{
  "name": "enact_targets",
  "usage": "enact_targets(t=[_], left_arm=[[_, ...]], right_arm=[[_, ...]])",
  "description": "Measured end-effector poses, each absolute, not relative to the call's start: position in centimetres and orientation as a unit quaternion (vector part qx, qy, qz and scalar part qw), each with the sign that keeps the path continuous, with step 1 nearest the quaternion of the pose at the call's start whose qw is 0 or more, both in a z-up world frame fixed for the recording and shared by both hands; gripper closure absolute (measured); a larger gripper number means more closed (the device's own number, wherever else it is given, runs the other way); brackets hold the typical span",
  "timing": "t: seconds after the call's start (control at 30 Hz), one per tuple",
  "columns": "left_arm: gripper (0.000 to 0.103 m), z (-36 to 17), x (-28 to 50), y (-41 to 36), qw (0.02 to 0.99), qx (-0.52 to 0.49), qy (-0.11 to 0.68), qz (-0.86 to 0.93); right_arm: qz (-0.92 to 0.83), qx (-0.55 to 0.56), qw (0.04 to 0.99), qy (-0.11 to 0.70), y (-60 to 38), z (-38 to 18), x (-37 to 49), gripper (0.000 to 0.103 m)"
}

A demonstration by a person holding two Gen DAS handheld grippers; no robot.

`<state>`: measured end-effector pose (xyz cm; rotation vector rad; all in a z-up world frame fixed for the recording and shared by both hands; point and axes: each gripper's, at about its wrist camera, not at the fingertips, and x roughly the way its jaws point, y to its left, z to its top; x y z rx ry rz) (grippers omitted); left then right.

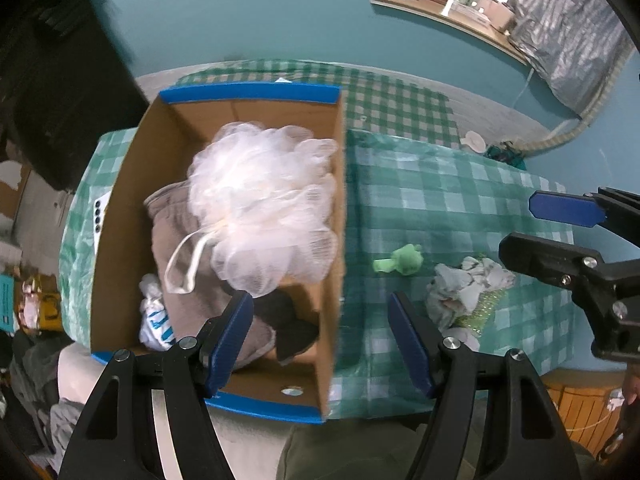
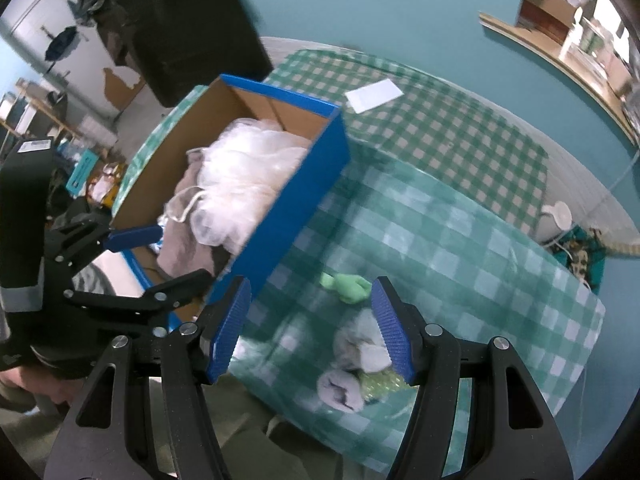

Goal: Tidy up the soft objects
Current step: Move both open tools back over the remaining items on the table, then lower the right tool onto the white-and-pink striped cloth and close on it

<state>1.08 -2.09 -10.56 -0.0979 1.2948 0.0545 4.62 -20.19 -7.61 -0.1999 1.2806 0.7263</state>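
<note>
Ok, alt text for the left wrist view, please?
Open, empty left tongs hover over the right wall of a blue-edged cardboard box holding a white mesh pouf and grey cloth. A small green toy lies on the checked tablecloth alongside.

Both wrist cameras look steeply down from close above. The left view sits over the cardboard box [image 1: 224,216]; the right over the checked worktop [image 2: 460,240]. Both share box and worktop.

A white sheet of paper [image 2: 374,95] lies flat near the far edge of the green checked tablecloth [image 2: 460,216]. Past the table's right edge, a white lamp-like object [image 2: 558,214] stands on the grey floor [image 2: 592,184]. A wooden shelf [image 2: 560,56] with boxes hangs on the teal wall [image 2: 380,12].
</note>
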Motion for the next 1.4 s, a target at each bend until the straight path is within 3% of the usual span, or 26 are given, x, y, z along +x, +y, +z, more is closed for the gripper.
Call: enact_targets(t=[0.73, 1.4], left_arm=[[0.028, -13.1, 1.5, -9.4, 0.777, -0.014, 0.629, -0.019], [0.028, -18.6, -0.2, -11.6, 0.738, -0.071, 0.671, 0.028]], right_arm=[[0.28, -0.073, 0.733, 0.615, -29.5, -10.9, 5.9, 0.038], [0.367, -0.172, 0.672, 0.62, -28.2, -16.3, 5.5, 0.038]])
